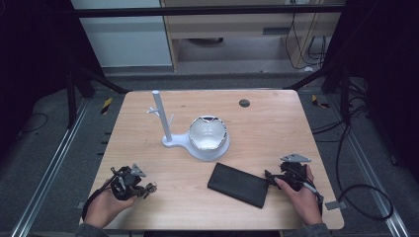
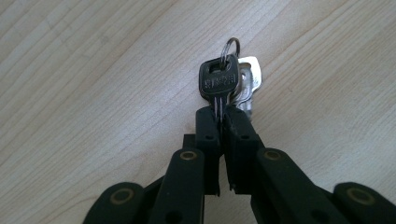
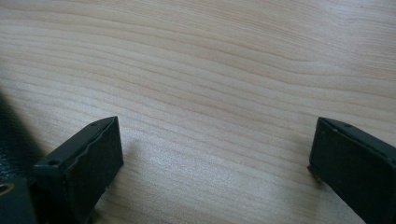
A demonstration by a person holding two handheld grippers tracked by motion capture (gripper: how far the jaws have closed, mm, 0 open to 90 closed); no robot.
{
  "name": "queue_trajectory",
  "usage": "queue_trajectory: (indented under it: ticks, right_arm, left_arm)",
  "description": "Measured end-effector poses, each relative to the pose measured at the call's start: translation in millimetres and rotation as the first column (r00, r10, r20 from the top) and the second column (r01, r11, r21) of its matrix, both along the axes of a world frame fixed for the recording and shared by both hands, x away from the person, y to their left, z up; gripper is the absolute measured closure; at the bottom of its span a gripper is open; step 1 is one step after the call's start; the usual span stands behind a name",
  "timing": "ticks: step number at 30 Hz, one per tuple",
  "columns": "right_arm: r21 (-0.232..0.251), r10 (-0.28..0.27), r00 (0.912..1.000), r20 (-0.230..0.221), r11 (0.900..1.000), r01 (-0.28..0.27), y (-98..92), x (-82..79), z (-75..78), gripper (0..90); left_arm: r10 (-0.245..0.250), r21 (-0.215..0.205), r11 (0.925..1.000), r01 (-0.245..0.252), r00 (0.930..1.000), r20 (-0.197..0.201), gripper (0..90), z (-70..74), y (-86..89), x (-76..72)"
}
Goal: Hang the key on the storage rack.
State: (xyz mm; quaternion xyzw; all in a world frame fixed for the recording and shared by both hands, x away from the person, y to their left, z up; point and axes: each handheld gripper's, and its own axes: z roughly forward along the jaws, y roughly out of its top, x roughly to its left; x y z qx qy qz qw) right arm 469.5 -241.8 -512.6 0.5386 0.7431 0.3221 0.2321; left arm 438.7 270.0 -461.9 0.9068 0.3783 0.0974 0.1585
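A bunch of keys [image 2: 226, 79] on a small ring lies on the wooden table [image 1: 267, 123]: a black-headed key on top, silver ones under it. My left gripper [image 2: 222, 116] is shut on the black key's blade, its pads pressed together around it. In the high view that gripper [image 1: 143, 189] sits at the table's front left with the keys [image 1: 150, 187] at its tip. My right gripper [image 1: 269, 177] rests at the front right, just beside a black wallet [image 1: 238, 184]. In the right gripper view its jaws [image 3: 212, 154] stand wide open over bare wood.
A white stand [image 1: 168, 133] with an upright post and small pegs rises mid-table. A white bowl [image 1: 208, 133] sits on its base. A dark round disc [image 1: 244, 103] lies near the far edge. Cables trail off the table's right side.
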Motion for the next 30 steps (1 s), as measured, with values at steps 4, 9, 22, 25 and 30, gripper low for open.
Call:
queue_trajectory:
  ticks: [4, 9, 22, 25, 30]
  right_arm:
    - [-0.001, 0.002, 1.0000, 0.001, 1.000, -0.002, 0.0, 0.1, 0.0, 2.8]
    - [-0.005, 0.003, 1.0000, 0.003, 1.000, -0.003, -0.1, 0.3, -0.3, 2.8]
    - [0.000, 0.005, 1.0000, 0.001, 1.000, -0.005, 0.7, 0.2, 0.0, 2.8]
    - [-0.002, 0.006, 1.0000, 0.000, 1.000, -0.006, 0.6, 0.2, 0.0, 2.8]
    - [-0.003, 0.007, 1.0000, 0.000, 1.000, -0.007, 0.7, 0.2, 0.0, 2.8]
  left_arm:
    - [0.010, -0.017, 0.9998, -0.010, 0.9999, 0.006, 87.3, 5.9, 4.1, 1.3]
    - [0.020, -0.015, 0.9997, -0.020, 0.9998, 0.004, 87.5, 5.9, 7.7, 4.0]
    - [0.018, -0.070, 0.9974, -0.017, 0.9997, 0.018, 87.9, 22.4, 14.6, 0.8]
    - [0.022, -0.090, 0.9958, -0.019, 0.9993, 0.030, 87.9, 30.0, 16.3, 0.1]
    - [0.015, -0.120, 0.9928, -0.006, 0.9975, 0.069, 88.0, 55.6, 17.0, -1.3]
